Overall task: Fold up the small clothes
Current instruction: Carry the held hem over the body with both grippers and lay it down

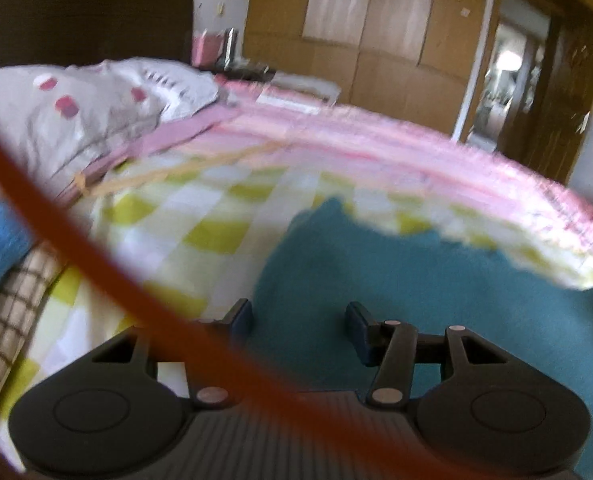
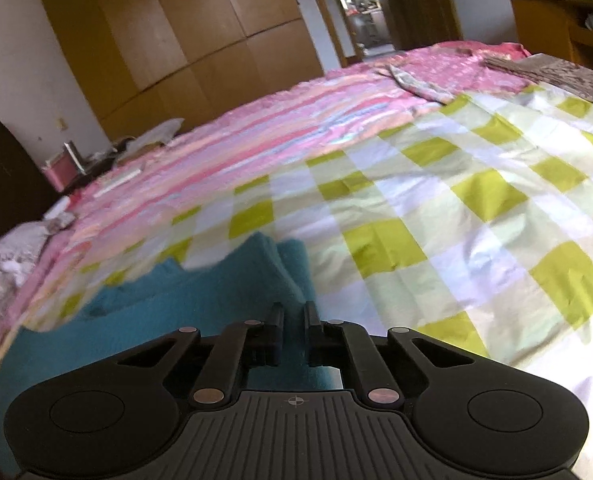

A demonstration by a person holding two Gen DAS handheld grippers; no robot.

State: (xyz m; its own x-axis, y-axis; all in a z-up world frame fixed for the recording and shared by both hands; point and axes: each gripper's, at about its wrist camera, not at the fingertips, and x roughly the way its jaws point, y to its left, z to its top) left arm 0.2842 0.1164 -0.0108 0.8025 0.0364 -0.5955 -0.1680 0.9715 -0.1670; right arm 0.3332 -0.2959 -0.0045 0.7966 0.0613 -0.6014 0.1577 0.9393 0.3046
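Right hand-held gripper (image 2: 294, 320): pinched nearly closed on teal garment (image 2: 216, 292) edge.
Left hand-held gripper (image 1: 298, 316): half-spread, empty, above garment's near-left part.
Garment: on bed (image 2: 456, 208), stretching ahead of both grippers.

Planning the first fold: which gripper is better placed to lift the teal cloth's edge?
Right, probably. The right gripper is nearly shut at an edge of the teal cloth, seemingly pinching it. The left gripper is open above the cloth's middle, gripping nothing.
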